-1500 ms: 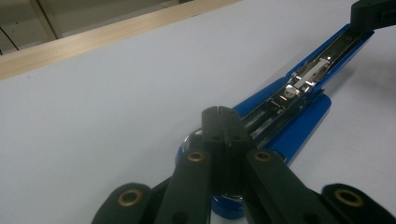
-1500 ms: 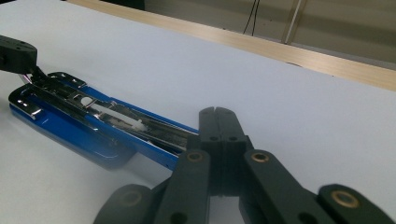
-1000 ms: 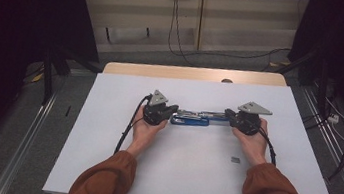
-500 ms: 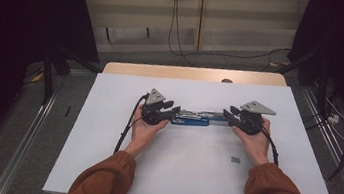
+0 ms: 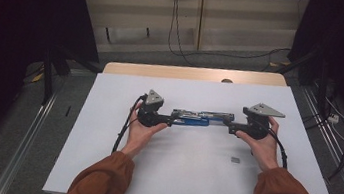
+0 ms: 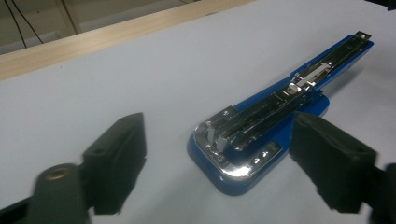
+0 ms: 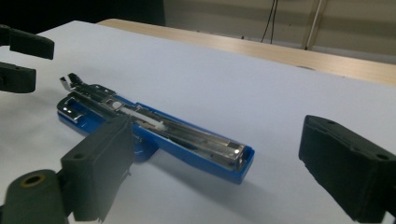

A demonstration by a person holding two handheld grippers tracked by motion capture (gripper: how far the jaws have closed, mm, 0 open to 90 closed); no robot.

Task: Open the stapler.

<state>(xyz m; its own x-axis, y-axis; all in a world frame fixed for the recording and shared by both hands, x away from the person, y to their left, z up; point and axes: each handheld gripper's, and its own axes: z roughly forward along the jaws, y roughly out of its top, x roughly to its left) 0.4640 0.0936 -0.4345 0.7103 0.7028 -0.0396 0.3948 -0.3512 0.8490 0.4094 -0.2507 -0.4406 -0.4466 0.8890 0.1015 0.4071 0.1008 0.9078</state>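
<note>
A lab: white table [image 5: 100, 168], floor rails [image 5: 20, 158], trailing cables [image 5: 178, 32].

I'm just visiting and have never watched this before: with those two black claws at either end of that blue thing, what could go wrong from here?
The blue-and-chrome stapler lies opened flat on the smooth white table, and both the left gripper and the right gripper stand open, holding nothing. If only one closes or pushes, the stapler might slide or swing round. Its exposed metal channel looks slick, so jaws could slip off it. A hard squeeze might snap the hinged halves together.
</note>
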